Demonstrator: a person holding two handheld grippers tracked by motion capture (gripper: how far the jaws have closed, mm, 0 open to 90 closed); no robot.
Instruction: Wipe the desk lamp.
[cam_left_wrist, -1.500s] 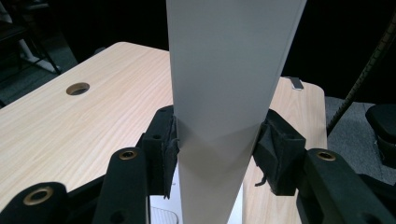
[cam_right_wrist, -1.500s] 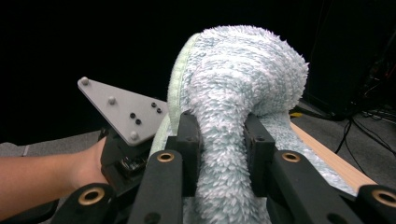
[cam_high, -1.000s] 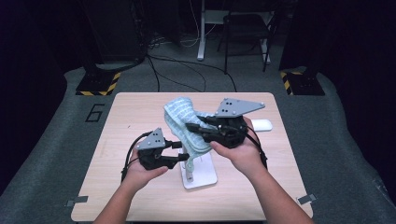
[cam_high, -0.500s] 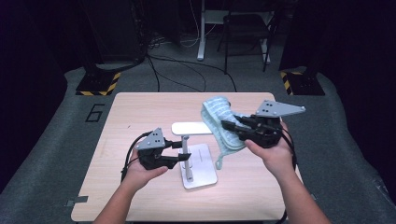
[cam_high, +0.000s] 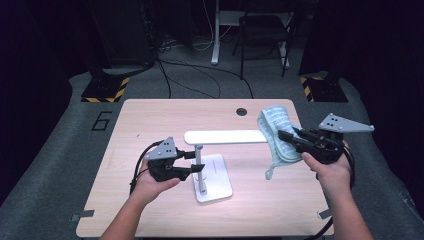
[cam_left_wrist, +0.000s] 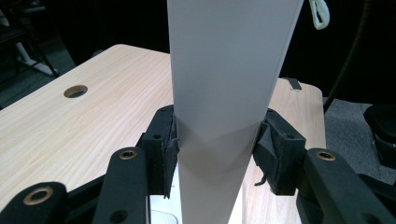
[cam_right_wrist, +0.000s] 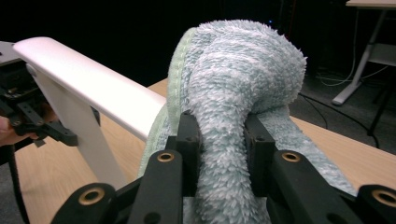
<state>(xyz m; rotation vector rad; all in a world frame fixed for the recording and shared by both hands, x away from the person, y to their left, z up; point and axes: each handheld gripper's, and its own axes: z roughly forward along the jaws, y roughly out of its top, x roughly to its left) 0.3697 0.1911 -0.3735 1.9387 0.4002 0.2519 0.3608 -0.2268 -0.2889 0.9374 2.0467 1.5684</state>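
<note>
- The left gripper (cam_high: 196, 161) has its jaws clamped on the upright post of the white lamp (cam_high: 202, 170). In the left gripper view the pads press both sides of that post (cam_left_wrist: 219, 140).
- The lamp's square base (cam_high: 216, 176) sits flat on the table (cam_high: 150, 115), roughly mid-table and a bit toward the near edge. Its long flat head (cam_high: 225, 136) runs level, pointing off toward the right edge.
- The right gripper (cam_high: 286, 138) is pinched tight on a light blue towel (cam_high: 277, 132), fluffy terry stuff. From the right gripper view you can see the cloth (cam_right_wrist: 233, 116) bunched up between the jaws and bulging over the top.
- The towel hangs in the air over the right part of the table, right at the tip of the lamp head; can't tell if it's actually touching it. One corner dangles down toward the tabletop.
- The right hand (cam_high: 327, 167) is over the right edge, the left hand (cam_high: 150, 182) nearer the front-left.
</note>
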